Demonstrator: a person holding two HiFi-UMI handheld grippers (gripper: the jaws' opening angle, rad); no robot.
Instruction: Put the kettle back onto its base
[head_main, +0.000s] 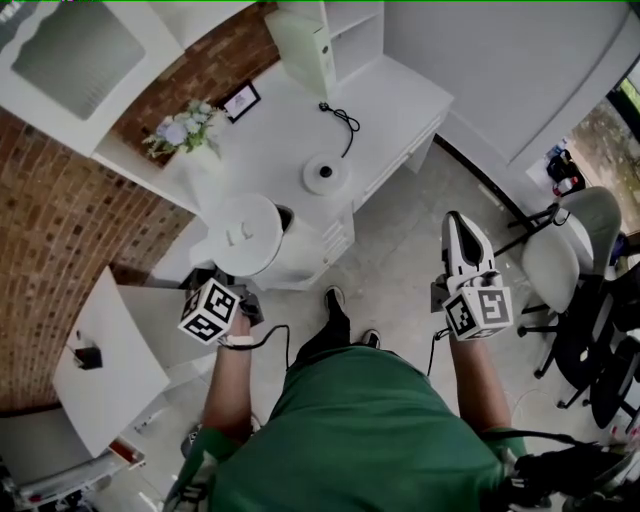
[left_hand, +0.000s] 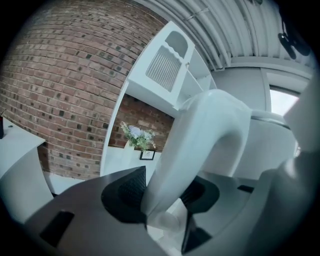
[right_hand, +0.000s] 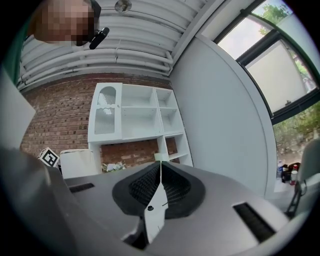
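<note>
Kettle (head_main: 245, 235), smooth white plastic with a round flat lid, hangs in the air close before the person. Its thick curved handle (left_hand: 200, 135) sits between the ribbed black pads of the left tool (left_hand: 164, 194), whose jaws grip it wide. The right tool (right_hand: 160, 180) is closed, holding nothing. Farther off, the round white base (head_main: 325, 174) lies on the white table (head_main: 270, 130).

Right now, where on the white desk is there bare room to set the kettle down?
Bare desk lies between the flowers and the round base, and right of the base toward the corner. Crowded along the wall: picture frame, flowers, cord.
</note>
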